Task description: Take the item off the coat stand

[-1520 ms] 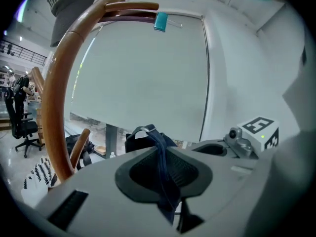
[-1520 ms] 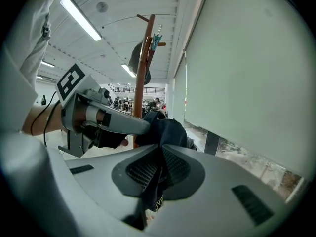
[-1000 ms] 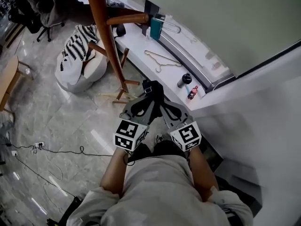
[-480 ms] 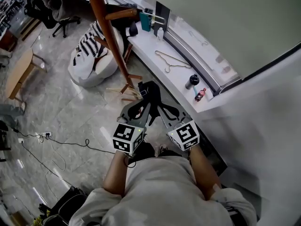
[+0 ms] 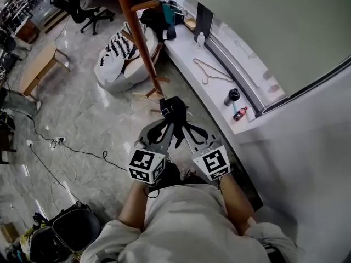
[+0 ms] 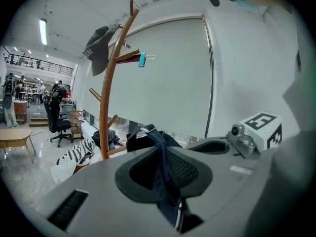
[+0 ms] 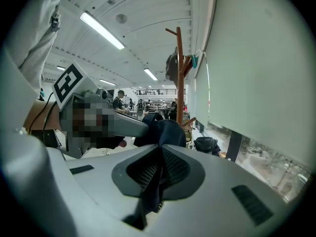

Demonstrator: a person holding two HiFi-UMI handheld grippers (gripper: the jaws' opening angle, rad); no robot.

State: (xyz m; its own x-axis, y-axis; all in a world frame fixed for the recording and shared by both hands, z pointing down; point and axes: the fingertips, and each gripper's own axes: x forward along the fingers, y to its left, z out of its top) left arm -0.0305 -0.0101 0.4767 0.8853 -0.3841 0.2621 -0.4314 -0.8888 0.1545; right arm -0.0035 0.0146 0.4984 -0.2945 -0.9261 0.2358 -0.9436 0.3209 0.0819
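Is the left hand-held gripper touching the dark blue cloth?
Touching. The left gripper view shows the left hand-held gripper clamped on the dark blue cloth, which runs down between its jaws.

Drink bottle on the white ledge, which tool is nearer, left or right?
Right. The right tool is lower left of the drink bottle in the head view; the left tool is farther left, beyond it. Both grip the dark fabric item.

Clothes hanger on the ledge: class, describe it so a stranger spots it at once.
Find the long white ledge running to the right of the wooden coat stand. Midway along it the clothes hanger lies flat; unlike the upright black cup nearby, it is a thin open triangle.
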